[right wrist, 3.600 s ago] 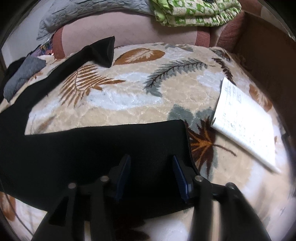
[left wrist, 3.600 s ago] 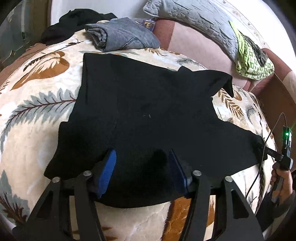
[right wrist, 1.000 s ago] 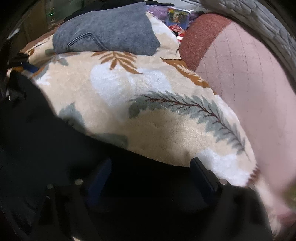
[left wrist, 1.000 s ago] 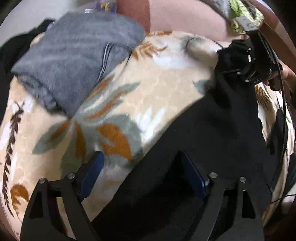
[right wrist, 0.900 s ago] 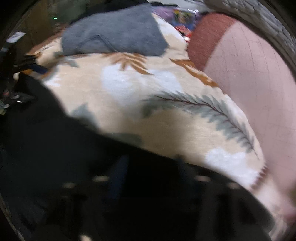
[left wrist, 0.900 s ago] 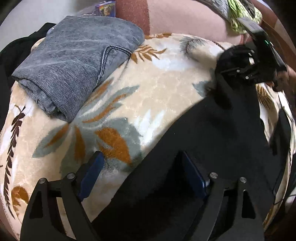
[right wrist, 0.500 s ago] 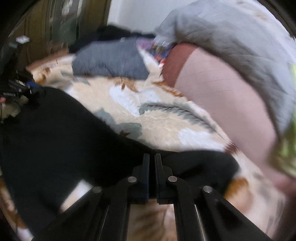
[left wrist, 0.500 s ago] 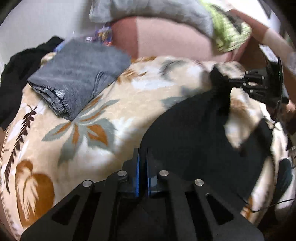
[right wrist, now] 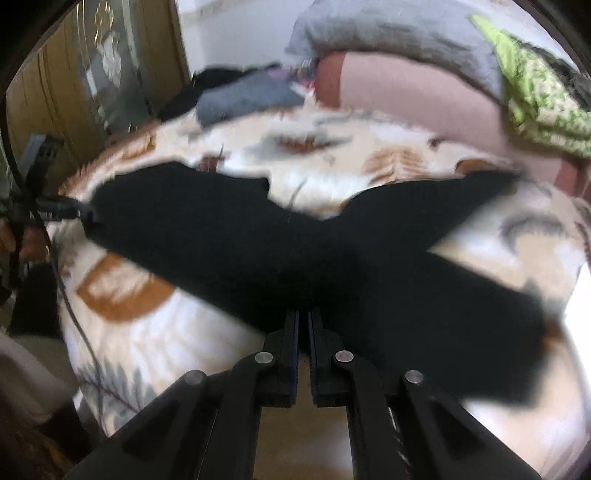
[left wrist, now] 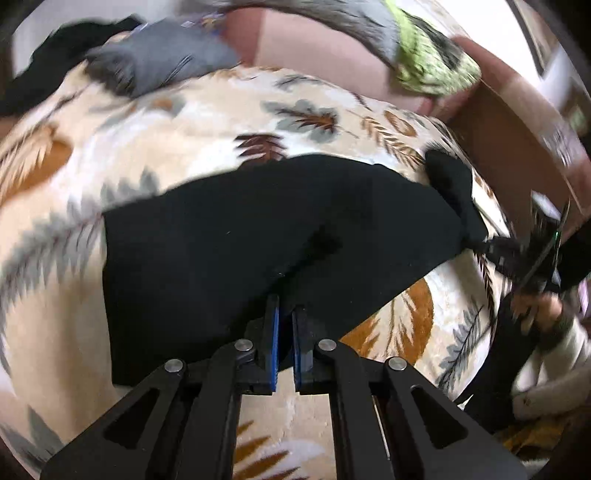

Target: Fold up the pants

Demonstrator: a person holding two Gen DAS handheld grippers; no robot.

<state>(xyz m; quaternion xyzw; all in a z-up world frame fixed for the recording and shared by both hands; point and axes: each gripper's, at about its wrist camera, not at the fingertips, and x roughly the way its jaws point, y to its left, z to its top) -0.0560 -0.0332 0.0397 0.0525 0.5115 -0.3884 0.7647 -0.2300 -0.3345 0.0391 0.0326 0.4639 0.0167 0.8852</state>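
1. The left gripper [left wrist: 284, 314] sat at the bottom centre of the left wrist view, its blue-lined jaws pinched together on the near edge of the black pants [left wrist: 240, 236]
2. The right gripper [right wrist: 303, 325] sat at the bottom centre of the right wrist view, jaws likewise closed tight with black fabric of the pants [right wrist: 332, 258] caught between them
3. In the left wrist view the right gripper [left wrist: 491, 247] appeared at the right edge, blurred, gripping the far corner of the cloth, with a hand [left wrist: 535, 306] below it
4. In the right wrist view the left gripper [right wrist: 83, 213] showed at the left edge, meeting the pointed end of the cloth
5. The pants lay across the middle of both frames, stretched between the two grippers over a cream blanket [left wrist: 184, 122] printed with brown and grey leaves; in the right wrist view two dark lobes spread toward the right side
6. A folded grey garment [left wrist: 166, 59] rested at the upper left of the left wrist view, with a dark garment [left wrist: 55, 48] beside it at the far left
7. A pink cushion [left wrist: 314, 48] ran along the top, a grey quilted pillow [right wrist: 399, 33] above it, and a green patterned cloth [right wrist: 543, 103] at the upper right
8. Both views were smeared by motion blur
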